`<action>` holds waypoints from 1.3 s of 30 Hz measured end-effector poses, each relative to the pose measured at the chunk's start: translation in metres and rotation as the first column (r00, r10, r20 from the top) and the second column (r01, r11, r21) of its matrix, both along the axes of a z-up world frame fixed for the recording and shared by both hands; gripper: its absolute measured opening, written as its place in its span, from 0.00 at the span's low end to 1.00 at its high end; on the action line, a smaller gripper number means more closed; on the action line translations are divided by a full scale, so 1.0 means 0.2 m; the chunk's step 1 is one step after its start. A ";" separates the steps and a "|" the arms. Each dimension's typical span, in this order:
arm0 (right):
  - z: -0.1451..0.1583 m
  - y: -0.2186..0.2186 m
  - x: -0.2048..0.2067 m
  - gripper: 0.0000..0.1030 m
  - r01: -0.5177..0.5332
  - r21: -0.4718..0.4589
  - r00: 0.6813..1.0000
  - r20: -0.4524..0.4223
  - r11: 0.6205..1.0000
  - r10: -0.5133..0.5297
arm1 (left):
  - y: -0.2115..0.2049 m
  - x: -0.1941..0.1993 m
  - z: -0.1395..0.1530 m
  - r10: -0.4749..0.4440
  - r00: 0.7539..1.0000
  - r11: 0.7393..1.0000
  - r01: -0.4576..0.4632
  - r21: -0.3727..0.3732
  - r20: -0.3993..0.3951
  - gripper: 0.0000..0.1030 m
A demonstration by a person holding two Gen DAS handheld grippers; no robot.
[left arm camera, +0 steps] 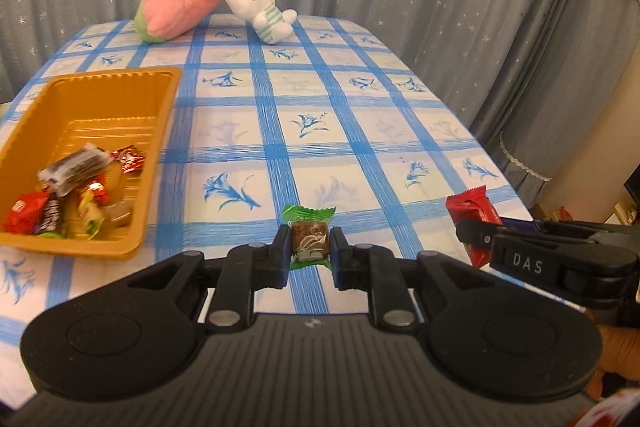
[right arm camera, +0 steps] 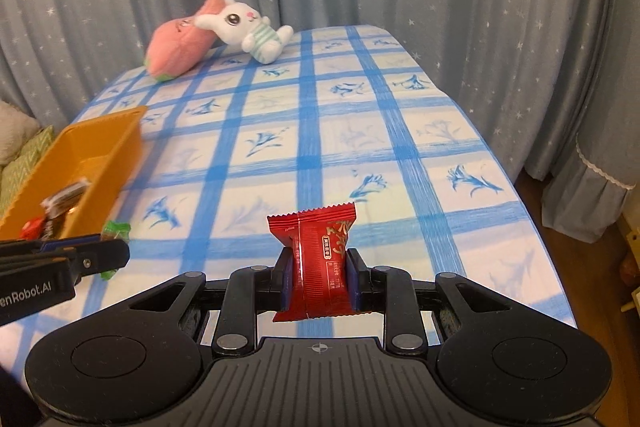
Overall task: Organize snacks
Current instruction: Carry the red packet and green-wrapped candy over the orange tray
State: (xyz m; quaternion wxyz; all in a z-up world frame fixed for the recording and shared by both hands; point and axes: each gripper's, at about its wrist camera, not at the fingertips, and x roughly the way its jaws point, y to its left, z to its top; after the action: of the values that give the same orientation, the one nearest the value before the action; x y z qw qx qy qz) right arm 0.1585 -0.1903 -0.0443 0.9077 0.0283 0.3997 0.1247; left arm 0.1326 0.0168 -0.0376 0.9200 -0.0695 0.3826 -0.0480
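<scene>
Far left on the checked tabletop (left arm camera: 280, 131), the orange tray (left arm camera: 160, 131) holds a heap of wrapped snacks. The left hand-held gripper (left arm camera: 310, 247) pinches a green-wrapped candy (left arm camera: 309, 237) above the cloth; beside it, the right hand-held gripper (right arm camera: 318, 277) clamps a red snack packet (right arm camera: 316, 259).

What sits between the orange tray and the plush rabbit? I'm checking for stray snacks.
Nothing: only bare checked tablecloth separates the orange tray from the plush rabbit, shown in both wrist views.
</scene>
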 end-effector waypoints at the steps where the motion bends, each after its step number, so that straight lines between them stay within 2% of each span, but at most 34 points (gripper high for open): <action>1: 0.02 0.01 -0.03 0.26 -0.003 0.000 1.000 0.005 1.000 0.003 | 0.00 -0.02 0.02 0.001 1.000 1.000 -0.001 0.003 0.006 0.17; 10: 0.12 0.09 -0.23 0.26 -0.048 -0.001 0.998 0.036 0.999 0.048 | 0.08 -0.23 0.13 0.030 0.999 0.999 -0.031 0.021 0.037 0.17; 19: 0.19 0.24 -0.30 0.26 -0.117 0.014 0.991 0.065 0.993 0.116 | 0.20 -0.36 0.18 0.101 0.993 0.994 -0.103 0.042 0.055 0.17; 28: 0.21 0.42 -0.30 0.26 -0.204 0.024 0.976 0.081 0.979 0.201 | 0.34 -0.41 0.22 0.164 0.984 0.983 -0.169 0.067 0.066 0.17; 39: 0.25 0.63 -0.26 0.26 -0.276 0.008 0.957 0.100 0.961 0.274 | 0.53 -0.37 0.26 0.217 0.973 0.972 -0.223 0.069 0.078 0.17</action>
State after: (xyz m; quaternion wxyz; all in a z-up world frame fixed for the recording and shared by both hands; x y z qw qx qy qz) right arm 0.1066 -0.0645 0.0055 0.8997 -0.0236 0.3533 0.2552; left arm 0.0583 0.1235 0.0136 0.9345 -0.0739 0.3418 0.0669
